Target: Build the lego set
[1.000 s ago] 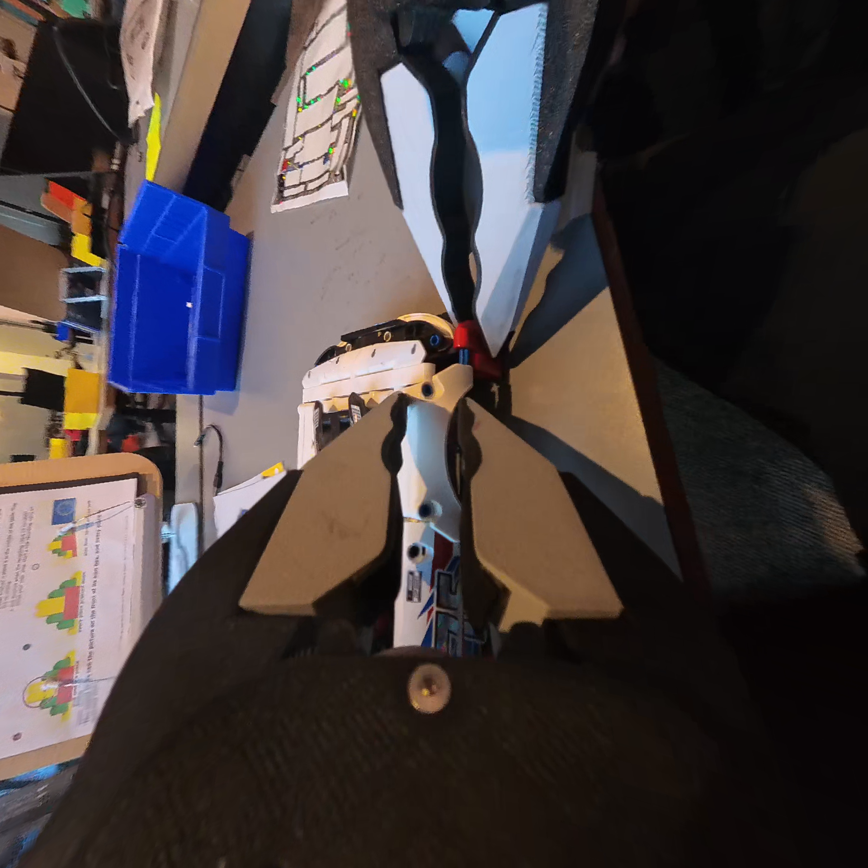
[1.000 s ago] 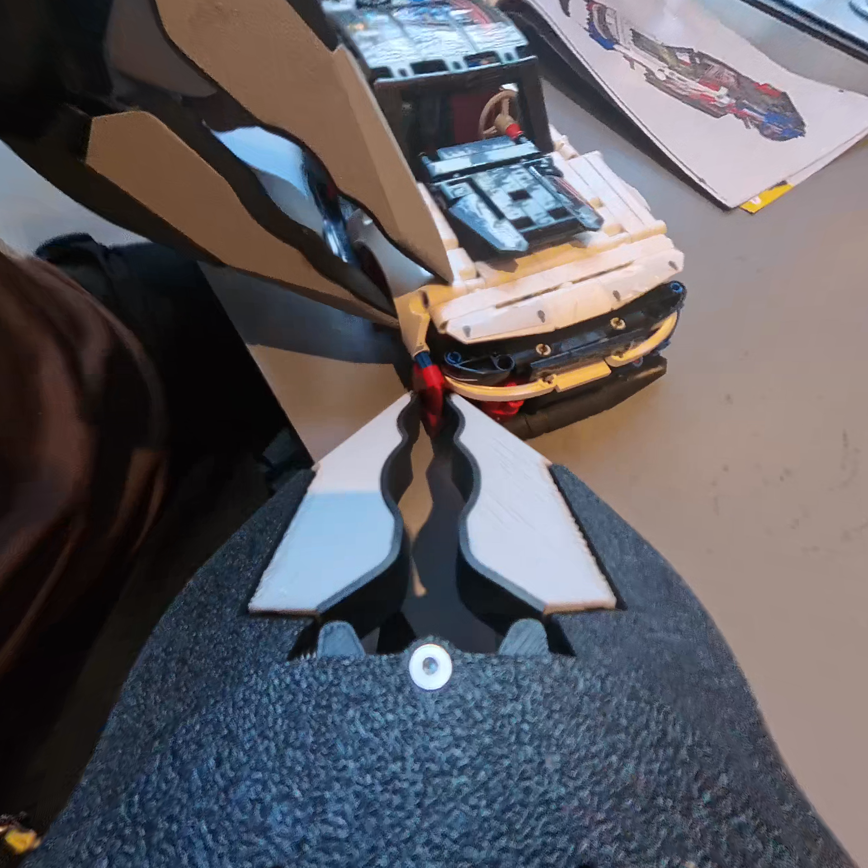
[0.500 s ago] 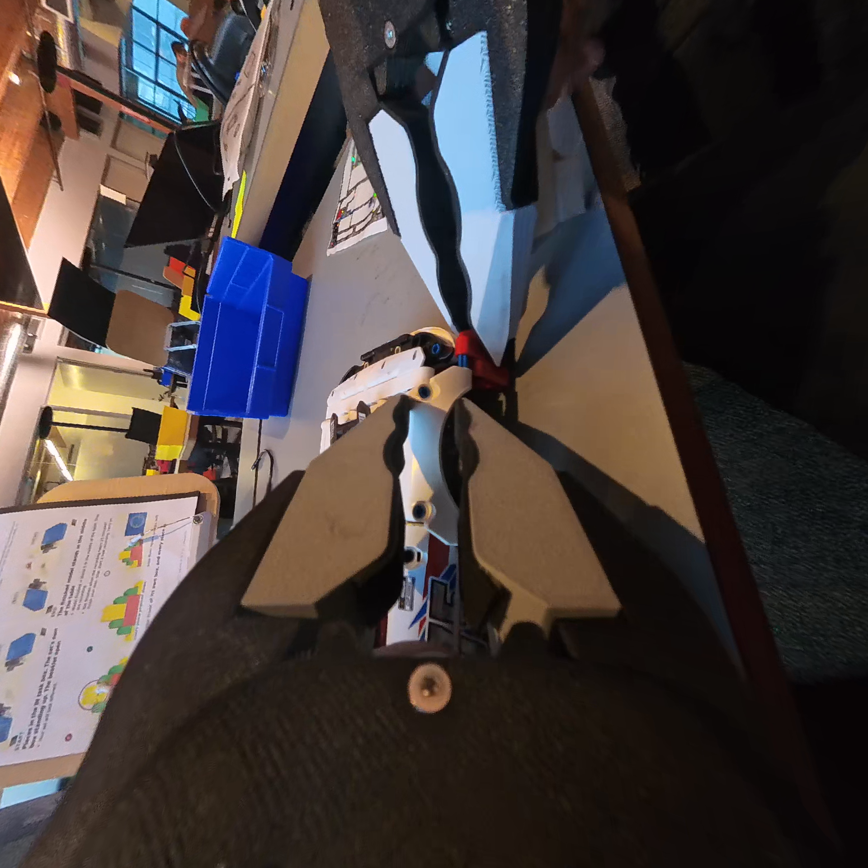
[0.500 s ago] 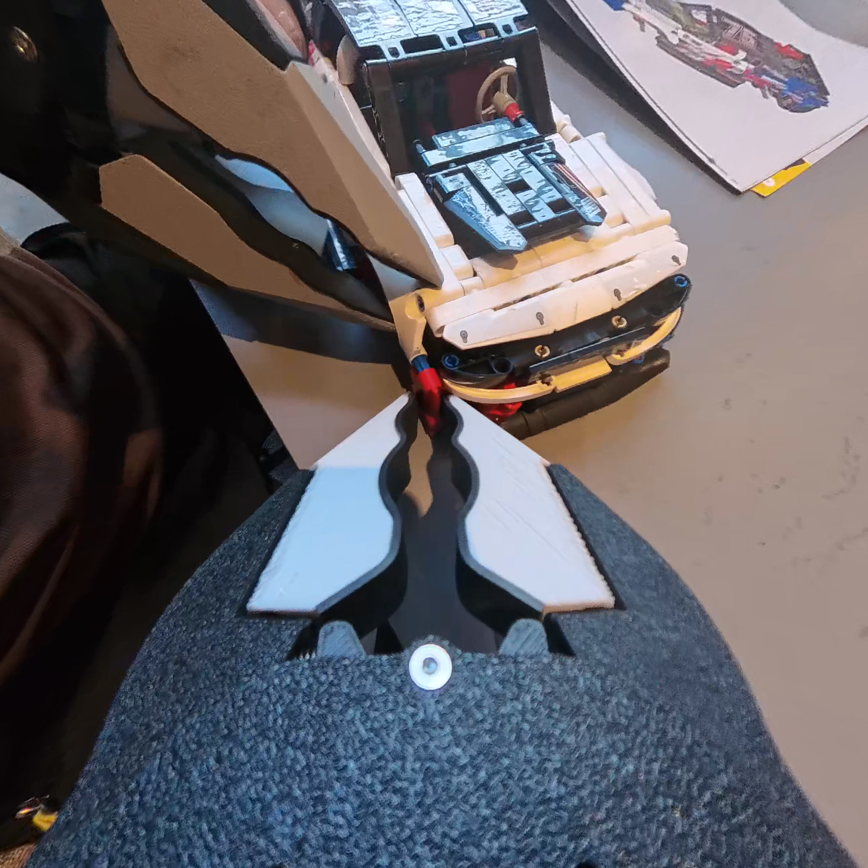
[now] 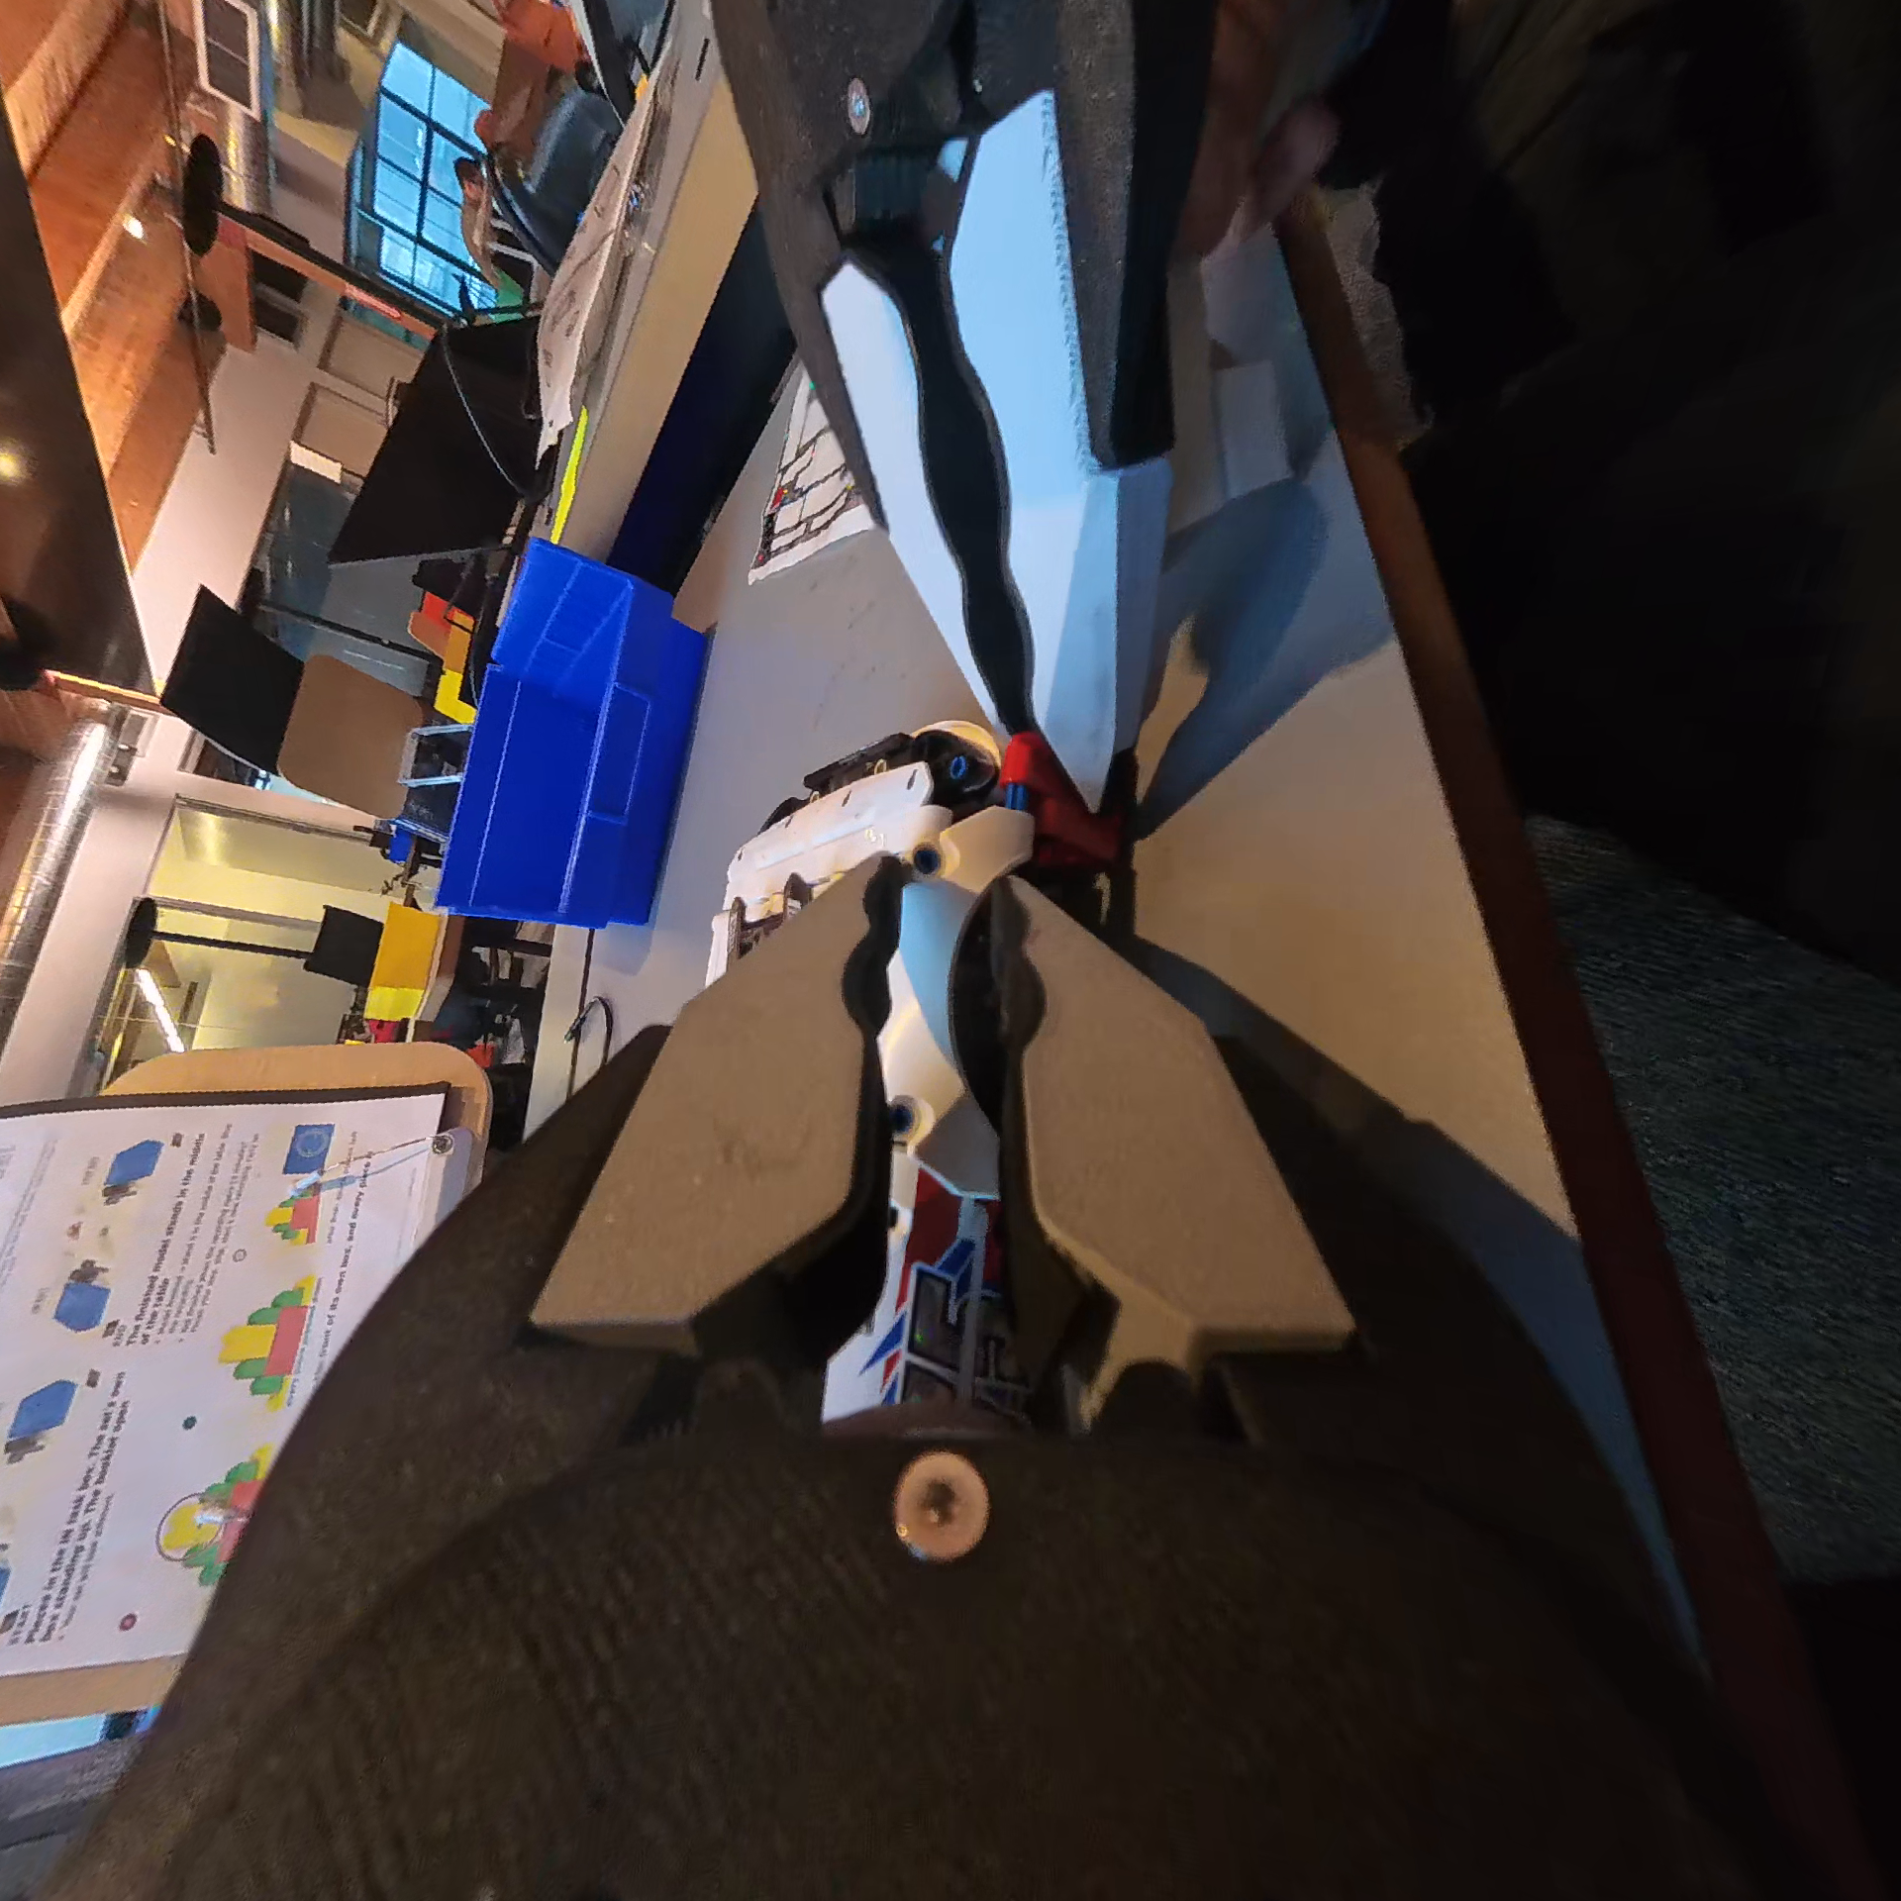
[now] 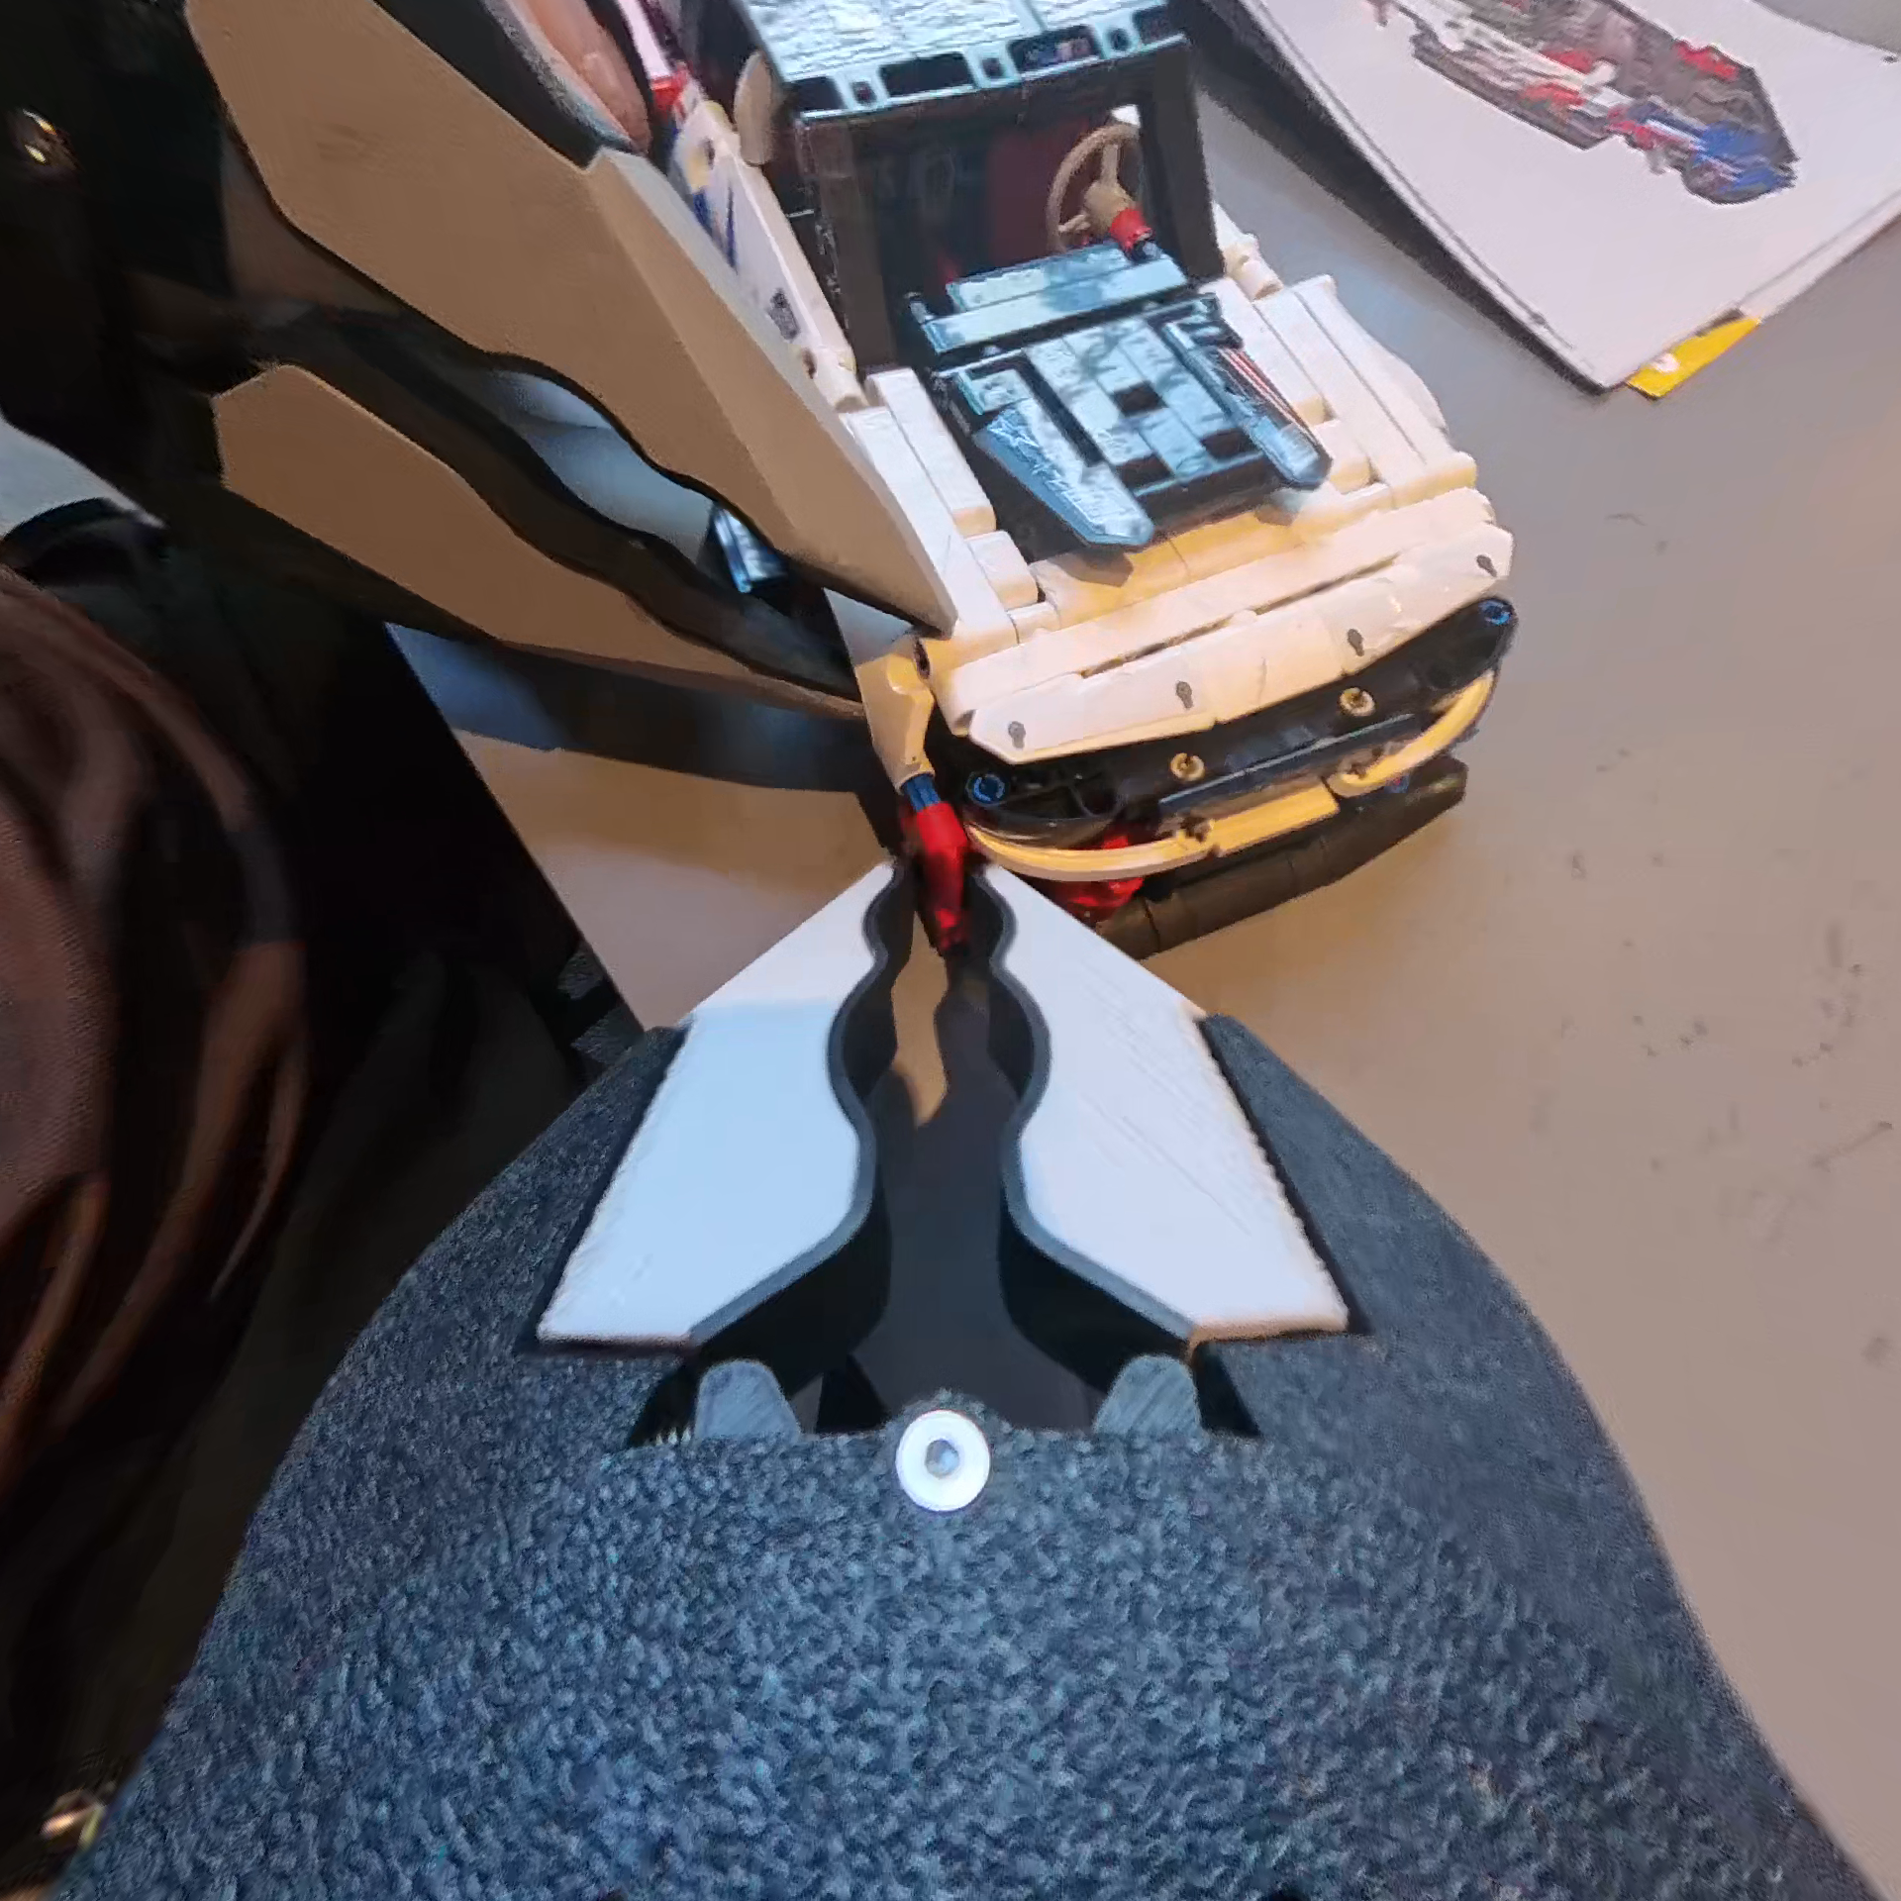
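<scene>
Bearing striped sticker, gripper-held car (image 5: 931,1039)

Left gripper (image 5: 941,905): tan fingers, black body; right gripper (image 6: 941,895): white fingers, speckled grey body.

White lego car (image 6: 1183,576), black hood, red piece (image 6: 941,859), perhaps a pin.

Right gripper (image 6: 944,895), lower centre, jaws closed on a red piece (image 6: 941,859) at the front corner of the white lego car (image 6: 1183,607). Left gripper (image 6: 874,658), upper left, clamps the car's side. An instruction booklet (image 6: 1522,175) lies upper right on the grey bench (image 6: 1594,1029).
</scene>
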`<state>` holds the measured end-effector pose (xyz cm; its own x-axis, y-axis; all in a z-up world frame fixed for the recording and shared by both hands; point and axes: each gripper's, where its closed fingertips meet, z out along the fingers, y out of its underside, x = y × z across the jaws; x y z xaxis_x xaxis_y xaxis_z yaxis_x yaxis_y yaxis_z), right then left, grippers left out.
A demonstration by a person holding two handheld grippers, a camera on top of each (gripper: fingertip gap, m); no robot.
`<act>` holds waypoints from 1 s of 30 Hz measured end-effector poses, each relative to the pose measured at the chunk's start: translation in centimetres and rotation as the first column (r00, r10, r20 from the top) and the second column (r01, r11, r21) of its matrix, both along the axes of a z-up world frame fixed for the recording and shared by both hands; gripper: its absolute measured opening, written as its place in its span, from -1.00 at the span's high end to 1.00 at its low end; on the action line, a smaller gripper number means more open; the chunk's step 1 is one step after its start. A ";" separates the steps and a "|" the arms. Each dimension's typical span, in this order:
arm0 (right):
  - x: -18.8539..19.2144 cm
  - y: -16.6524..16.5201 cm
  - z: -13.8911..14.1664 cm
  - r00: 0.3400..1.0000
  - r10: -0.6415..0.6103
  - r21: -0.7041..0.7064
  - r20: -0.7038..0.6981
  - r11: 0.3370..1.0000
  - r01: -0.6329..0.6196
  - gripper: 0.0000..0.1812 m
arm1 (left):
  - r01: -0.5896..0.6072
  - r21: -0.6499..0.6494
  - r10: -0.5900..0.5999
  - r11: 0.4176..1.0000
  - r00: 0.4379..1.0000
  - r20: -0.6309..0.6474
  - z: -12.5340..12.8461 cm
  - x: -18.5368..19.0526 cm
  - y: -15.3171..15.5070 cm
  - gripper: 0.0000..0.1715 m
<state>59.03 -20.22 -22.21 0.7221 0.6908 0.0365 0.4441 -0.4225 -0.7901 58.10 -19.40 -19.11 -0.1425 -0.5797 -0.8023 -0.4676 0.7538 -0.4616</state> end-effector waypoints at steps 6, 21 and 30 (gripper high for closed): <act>2.4 -2.0 1.3 0.997 -0.072 0.088 0.017 0.994 0.070 0.96 | 0.011 0.026 -0.011 1.000 1.000 0.006 0.0 0.0 0.0 0.83; 2.3 -0.5 2.6 0.997 -0.062 0.089 -0.034 0.994 0.065 1.00 | 0.039 0.076 -0.039 0.996 0.999 -0.001 0.0 0.2 0.0 0.84; 0.5 0.1 2.0 1.000 -0.024 0.090 -0.006 0.996 0.024 1.00 | 0.023 0.097 -0.023 0.995 1.000 0.000 0.0 0.4 0.2 0.85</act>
